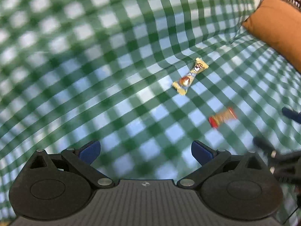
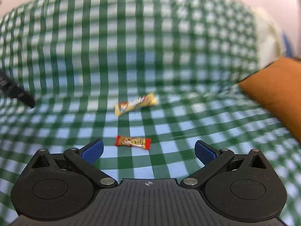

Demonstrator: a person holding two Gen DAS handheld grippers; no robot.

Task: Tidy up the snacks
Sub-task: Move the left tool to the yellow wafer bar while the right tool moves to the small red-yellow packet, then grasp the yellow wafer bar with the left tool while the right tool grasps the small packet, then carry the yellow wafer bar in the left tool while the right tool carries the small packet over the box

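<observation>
Snacks: red-ended bar just ahead of our right hand-held gripper, released | yellow bar beyond | left hand-held gripper released, empty

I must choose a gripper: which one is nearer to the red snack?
Right. The right gripper has the red snack just ahead between its fingers; the left gripper stands farther off.

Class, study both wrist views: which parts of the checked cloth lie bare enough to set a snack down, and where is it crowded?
Bare cloth spreads left of the yellow snack, and beyond it in the right view. It is tighter around the red snack, just ahead of the open right gripper, and by the orange cushion. The left gripper is open too.
</observation>
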